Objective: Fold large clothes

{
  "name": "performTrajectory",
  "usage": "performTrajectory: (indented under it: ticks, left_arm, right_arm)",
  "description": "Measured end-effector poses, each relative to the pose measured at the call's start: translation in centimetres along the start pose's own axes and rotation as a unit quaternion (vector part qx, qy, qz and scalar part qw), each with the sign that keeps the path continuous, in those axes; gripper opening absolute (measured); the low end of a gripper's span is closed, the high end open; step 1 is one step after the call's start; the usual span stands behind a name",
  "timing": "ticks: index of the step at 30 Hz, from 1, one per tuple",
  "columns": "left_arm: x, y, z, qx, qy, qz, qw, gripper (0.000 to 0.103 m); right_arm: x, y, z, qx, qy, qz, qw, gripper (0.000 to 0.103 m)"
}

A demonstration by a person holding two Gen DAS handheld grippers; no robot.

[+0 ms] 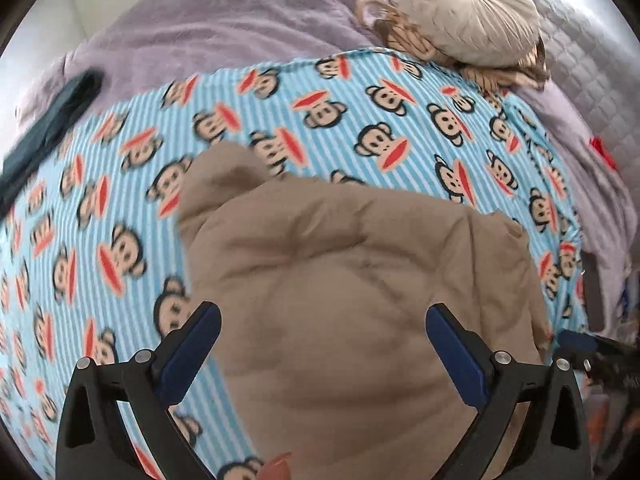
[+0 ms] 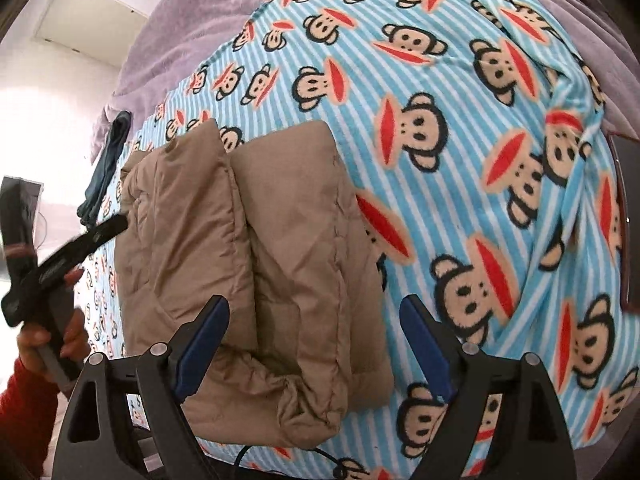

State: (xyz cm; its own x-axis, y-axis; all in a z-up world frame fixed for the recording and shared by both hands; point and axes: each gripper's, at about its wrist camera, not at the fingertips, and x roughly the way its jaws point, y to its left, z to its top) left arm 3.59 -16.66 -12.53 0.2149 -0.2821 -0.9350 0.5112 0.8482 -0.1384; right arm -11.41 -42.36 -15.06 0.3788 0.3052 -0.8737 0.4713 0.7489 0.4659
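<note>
We hold our left tongs (image 1: 323, 322) spread wide above the folded tan puffer jacket (image 1: 352, 288), with nothing pinched between the blue pads (image 1: 192, 354). The jacket lies directly below and ahead of these tongs, flat on the blue-and-white striped monkey-print blanket (image 1: 120, 208) that covers the bed. Beyond the jacket, far ahead of the left tongs and to their right, a round cream tufted cushion (image 1: 466, 10) rests on a brown striped plush toy (image 1: 412, 40), at the blanket's far edge. A lilac bedspread (image 1: 224, 20) lies under the blanket and shows past its far edge. Far ahead to the left of these tongs, a dark folded garment (image 1: 48, 124) lies at the blanket's edge.

Our right tongs (image 2: 314, 318) are also spread, empty, and clear of the cloth. From this side the jacket (image 2: 256, 264) shows as a neat bundle of two long padded folds side by side, its gathered cuff end nearest the tongs. It sits below and slightly left of the right tongs, partly between the fingers in the view but untouched by the pads. The monkey-print blanket (image 2: 480, 128) fills everything to the right of these tongs. To their far left, our left hand (image 2: 52, 340) in a red sleeve (image 2: 24, 408) grips the other tool's handle, which looks blurred.
</note>
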Motion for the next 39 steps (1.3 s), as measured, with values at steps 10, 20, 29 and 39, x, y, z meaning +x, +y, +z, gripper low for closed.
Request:
performTrajectory:
  ticks: [10,20,29,39]
  left_arm:
    - [3.0,7.8,-6.6,-0.143,0.094,-0.175,0.9697,0.103]
    - [6.9,7.3,-6.5,-0.166,0.107,-0.23,0.9529,0.103]
    - [7.9,8.1,-6.0,-0.157,0.116,-0.254,0.9471,0.103]
    - [10.5,8.5,-5.7,-0.174,0.131,-0.259,0.9412,0.103]
  right_arm:
    - [3.2,-0.4,3.1,-0.011,0.068,0.061,0.996,0.089]
    - [8.4,-1.0,5.5,-0.046,0.13,0.062,0.988,0.103]
    - [10.3,-2.1,6.2,-0.017,0.148,0.191,0.97,0.103]
    - [15.0,-0.2,7.0,-0.031,0.18,0.186,0.965,0.103]
